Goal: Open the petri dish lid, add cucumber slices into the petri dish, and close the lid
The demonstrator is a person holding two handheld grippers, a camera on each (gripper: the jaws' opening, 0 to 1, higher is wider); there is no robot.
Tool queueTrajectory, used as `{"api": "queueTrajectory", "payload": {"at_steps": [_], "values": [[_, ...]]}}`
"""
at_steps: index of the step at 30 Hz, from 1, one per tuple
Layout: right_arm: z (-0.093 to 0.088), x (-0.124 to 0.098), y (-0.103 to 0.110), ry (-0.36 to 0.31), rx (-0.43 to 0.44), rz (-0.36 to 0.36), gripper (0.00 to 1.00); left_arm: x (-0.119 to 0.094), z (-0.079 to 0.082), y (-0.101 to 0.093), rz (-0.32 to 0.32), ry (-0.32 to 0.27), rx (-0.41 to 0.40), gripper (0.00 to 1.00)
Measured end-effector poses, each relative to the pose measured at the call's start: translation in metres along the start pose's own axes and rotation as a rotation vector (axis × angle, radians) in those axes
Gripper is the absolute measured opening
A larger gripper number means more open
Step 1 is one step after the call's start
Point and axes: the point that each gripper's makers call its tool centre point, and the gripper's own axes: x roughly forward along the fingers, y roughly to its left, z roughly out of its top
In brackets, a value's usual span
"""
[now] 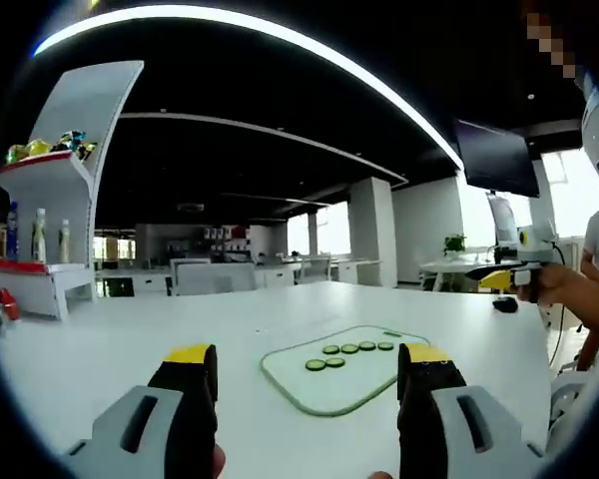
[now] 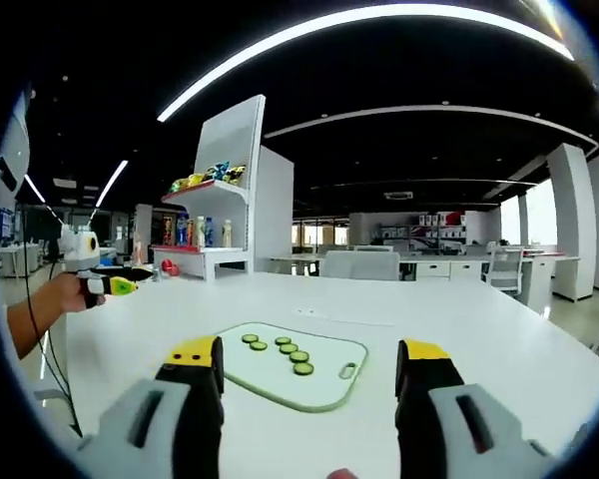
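We hold both grippers unclenched, left gripper (image 1: 307, 374) and right gripper (image 2: 307, 369) grasping nothing. Cucumber slices (image 1: 347, 352) on cutting board (image 1: 319, 391), twelve o'clock of the jaws.

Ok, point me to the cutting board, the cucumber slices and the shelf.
cutting board (image 2: 280, 384): right gripper view, bare near part of the board.
cucumber slices (image 2: 289, 349): right gripper view, a middle slice of the row.
shelf (image 2: 202, 251): right gripper view, front edge of the lower shelf under the bottles.
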Motion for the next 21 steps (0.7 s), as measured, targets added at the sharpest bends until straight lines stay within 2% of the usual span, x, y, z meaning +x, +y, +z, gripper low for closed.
{"api": "queueTrajectory", "payload": {"at_steps": [6, 9, 17, 21], "values": [[-0.003, -0.013, -0.010, -0.007, 0.047, -0.004, 0.70, -0.005, -0.004, -0.001, -0.005, 0.026, 0.049, 0.74], [-0.004, -0.018, -0.012, -0.003, 0.037, -0.019, 0.70, -0.008, -0.001, -0.002, -0.001, 0.025, 0.059, 0.74], [0.001, -0.036, -0.028, -0.009, 0.015, -0.083, 0.70, -0.021, 0.001, 0.010, 0.071, 0.006, 0.051, 0.74], [0.005, -0.050, -0.037, -0.011, -0.004, -0.122, 0.69, -0.038, 0.005, 0.024, 0.142, -0.016, 0.047, 0.73]]}}
